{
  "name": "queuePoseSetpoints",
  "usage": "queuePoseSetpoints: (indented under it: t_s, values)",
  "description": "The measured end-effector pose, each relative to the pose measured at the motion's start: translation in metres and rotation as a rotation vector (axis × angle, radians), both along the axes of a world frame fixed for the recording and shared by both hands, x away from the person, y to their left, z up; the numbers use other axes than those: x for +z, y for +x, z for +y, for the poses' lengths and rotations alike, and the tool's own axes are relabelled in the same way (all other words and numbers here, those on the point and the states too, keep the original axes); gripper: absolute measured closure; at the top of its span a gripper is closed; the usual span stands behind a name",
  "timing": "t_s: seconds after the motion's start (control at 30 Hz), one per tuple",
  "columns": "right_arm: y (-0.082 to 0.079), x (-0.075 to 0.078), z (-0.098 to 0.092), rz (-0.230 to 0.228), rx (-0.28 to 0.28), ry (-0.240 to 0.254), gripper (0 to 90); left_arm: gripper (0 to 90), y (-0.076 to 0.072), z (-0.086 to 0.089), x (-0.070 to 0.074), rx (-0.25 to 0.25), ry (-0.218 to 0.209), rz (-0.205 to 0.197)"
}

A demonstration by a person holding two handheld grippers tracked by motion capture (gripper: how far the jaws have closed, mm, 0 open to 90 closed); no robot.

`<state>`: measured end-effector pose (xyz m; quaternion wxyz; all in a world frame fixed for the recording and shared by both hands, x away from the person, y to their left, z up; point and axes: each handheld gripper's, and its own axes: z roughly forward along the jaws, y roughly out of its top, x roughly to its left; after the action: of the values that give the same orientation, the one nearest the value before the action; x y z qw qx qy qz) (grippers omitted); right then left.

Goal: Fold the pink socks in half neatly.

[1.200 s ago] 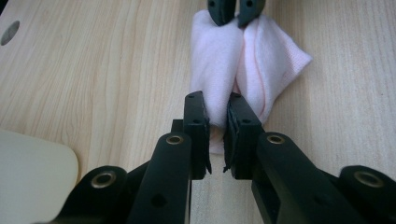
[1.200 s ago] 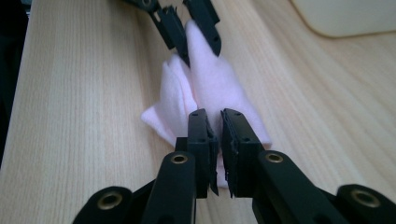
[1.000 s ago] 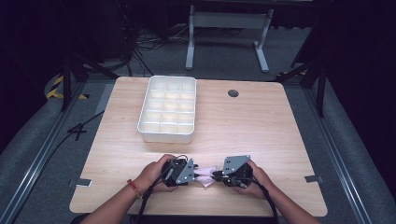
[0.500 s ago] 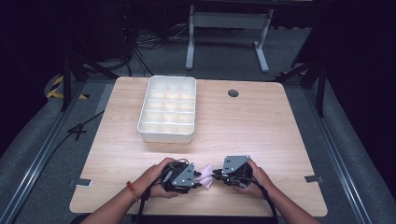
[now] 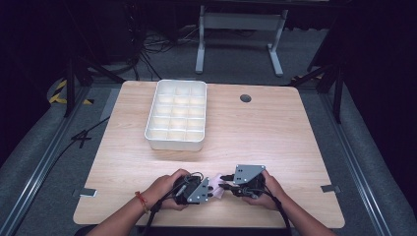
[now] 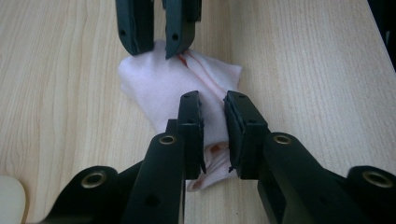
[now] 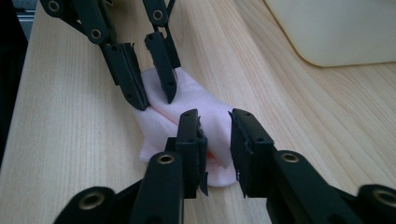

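While both grippers meet over a folded pink cloth (image 6: 163, 84) near the table's (image 5: 275, 132) front edge, left gripper (image 6: 212, 126) jaws slightly parted astride it, right gripper (image 7: 215, 140) jaws likewise parted, white compartment tray (image 5: 176, 115) well apart.

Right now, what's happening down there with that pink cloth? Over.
Both tools open, astride pink cloth from opposite ends: left tool, right tool. Cloth flat on table. White tray well clear.

1. A white tray (image 5: 175, 141) with many small compartments is sitting on the far left half of the wooden table (image 5: 275, 132).
2. A dark round hole (image 5: 245, 98) is showing near the table's far edge.
3. Cables (image 5: 147, 46) are lying on the grey floor beyond, beside a white stand (image 5: 238, 22).
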<state>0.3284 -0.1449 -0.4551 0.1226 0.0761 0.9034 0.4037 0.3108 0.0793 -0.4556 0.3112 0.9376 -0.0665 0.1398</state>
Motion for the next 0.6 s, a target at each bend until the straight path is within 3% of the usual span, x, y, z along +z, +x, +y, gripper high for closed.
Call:
queuePoseSetpoints:
  t_s: [0.1, 0.17, 0.23, 0.27, 0.3, 0.33, 0.37, 0.5, 0.57, 0.6]
  values:
    - [0.003, -0.010, 0.004, 0.050, 0.011, -0.029, 78.9, 76.8, 0.001, 0.001, -0.001, 0.001, -0.007, 0.009]
    - [0.003, -0.011, 0.004, 0.055, 0.013, -0.028, 79.3, 76.8, 0.002, 0.001, -0.001, 0.004, -0.014, 0.012]
    - [0.002, -0.012, 0.003, 0.054, 0.017, -0.040, 79.9, 73.5, 0.004, 0.004, 0.001, 0.022, -0.028, 0.060]
    - [0.002, -0.012, 0.003, 0.054, 0.017, -0.040, 79.9, 69.8, 0.004, 0.004, 0.001, 0.022, -0.028, 0.060]
    - [0.001, -0.012, 0.003, 0.046, 0.017, -0.044, 80.0, 69.8, 0.005, 0.005, 0.002, 0.056, -0.044, 0.075]
    - [0.000, -0.012, 0.004, 0.031, 0.019, -0.051, 80.1, 57.4, 0.007, 0.007, 0.004, 0.081, -0.052, 0.096]
    - [0.000, -0.012, 0.004, 0.031, 0.019, -0.051, 80.1, 57.4, 0.008, 0.009, 0.005, 0.096, -0.059, 0.117]
    - [-0.003, -0.013, 0.005, 0.009, 0.017, -0.061, 80.5, 52.6, 0.018, 0.020, 0.013, 0.182, -0.181, 0.267]
    - [-0.004, -0.013, 0.006, -0.006, 0.017, -0.070, 80.7, 55.1, 0.020, 0.021, 0.014, 0.209, -0.208, 0.302]
    - [-0.005, -0.012, 0.006, -0.010, 0.012, -0.076, 80.9, 57.4, 0.021, 0.021, 0.013, 0.222, -0.196, 0.314]
